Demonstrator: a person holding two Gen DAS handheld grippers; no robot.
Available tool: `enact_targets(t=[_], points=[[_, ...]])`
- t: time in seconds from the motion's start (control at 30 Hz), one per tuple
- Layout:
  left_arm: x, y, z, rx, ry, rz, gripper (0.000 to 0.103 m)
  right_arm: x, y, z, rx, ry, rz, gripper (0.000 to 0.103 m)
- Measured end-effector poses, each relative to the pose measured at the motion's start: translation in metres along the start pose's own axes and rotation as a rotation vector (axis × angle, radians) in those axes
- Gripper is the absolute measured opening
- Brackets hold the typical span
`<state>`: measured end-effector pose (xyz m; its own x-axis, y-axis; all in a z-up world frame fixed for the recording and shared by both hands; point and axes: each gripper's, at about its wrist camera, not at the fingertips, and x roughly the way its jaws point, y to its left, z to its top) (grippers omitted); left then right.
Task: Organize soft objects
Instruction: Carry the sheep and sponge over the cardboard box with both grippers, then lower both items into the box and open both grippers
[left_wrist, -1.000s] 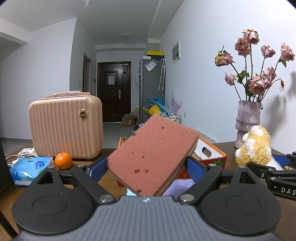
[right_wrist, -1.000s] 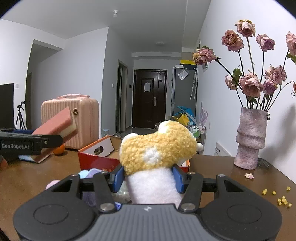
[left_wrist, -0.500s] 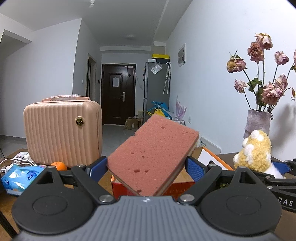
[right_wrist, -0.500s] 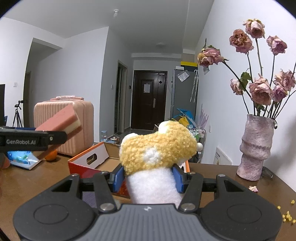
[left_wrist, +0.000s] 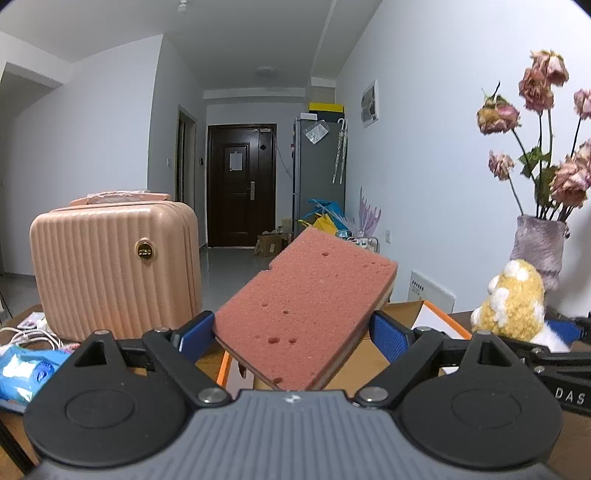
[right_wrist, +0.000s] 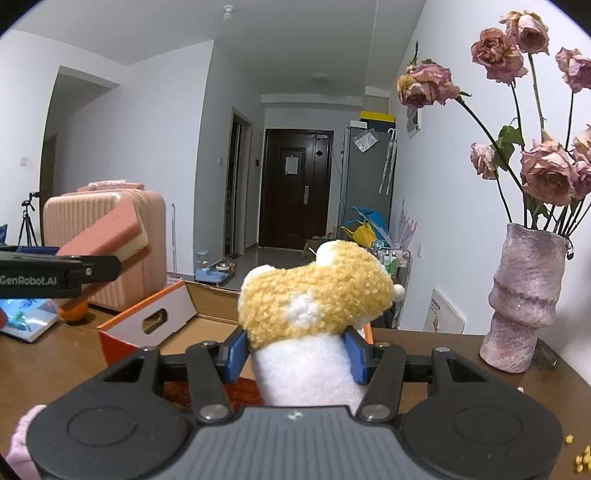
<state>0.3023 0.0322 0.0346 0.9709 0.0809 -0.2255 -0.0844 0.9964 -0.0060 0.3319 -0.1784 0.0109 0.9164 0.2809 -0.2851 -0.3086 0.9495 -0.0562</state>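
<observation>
While clamped in the left gripper (left_wrist: 291, 332), pink rectangular foam sponge (left_wrist: 306, 314); in the right gripper (right_wrist: 295, 354), yellow-and-white plush toy (right_wrist: 314, 295). Neither yet dropped into orange cardboard box (right_wrist: 147, 321), low at twelve o'clock.

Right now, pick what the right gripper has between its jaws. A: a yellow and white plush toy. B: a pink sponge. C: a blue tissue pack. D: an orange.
A: in the right wrist view the blue pads of the right gripper press on the white body of the yellow and white plush toy, while the pink sponge sits in the left gripper.
</observation>
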Motion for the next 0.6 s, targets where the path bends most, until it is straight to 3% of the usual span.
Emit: enact_targets(t=[0.6], points=[[0.092, -0.004, 0.002, 0.044, 0.113, 0.053, 0.091, 0.092, -0.01, 0.019, -0.036, 0.098, 0.021, 0.053]])
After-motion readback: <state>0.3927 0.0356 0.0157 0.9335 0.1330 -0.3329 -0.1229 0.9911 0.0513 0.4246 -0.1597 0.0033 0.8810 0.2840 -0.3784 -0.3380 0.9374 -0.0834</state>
